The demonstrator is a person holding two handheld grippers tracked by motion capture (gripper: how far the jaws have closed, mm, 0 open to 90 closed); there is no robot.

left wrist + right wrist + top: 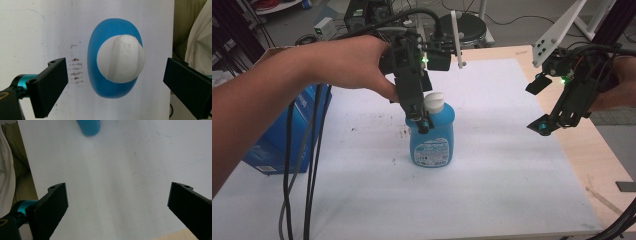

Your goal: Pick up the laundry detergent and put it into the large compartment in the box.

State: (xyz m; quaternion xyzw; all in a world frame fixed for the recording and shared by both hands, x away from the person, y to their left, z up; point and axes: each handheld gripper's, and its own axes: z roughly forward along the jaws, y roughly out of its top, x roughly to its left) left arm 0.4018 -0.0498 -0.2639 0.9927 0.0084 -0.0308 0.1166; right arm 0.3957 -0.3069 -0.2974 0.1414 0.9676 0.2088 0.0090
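A blue bottle [432,141] with a white cap [433,101] stands upright in the middle of the white sheet [492,180]. My left gripper [424,114] hangs straight over it, pointing down. In the left gripper view the jaws stand wide apart on either side of the cap [120,58], above the blue body [100,85], touching neither; the left gripper [115,72] is open. My right gripper [539,105] is held in the air at the right of the sheet, open and empty. The right gripper [117,197] looks down on bare sheet, with the bottle [88,127] at the top edge.
A blue carton [277,145] stands at the sheet's left edge, with black cables [302,180] hanging in front of it. Brown smudges [403,133] mark the sheet left of the bottle. Bare wooden table [597,160] runs along the right. A white frame [557,30] stands at the back right.
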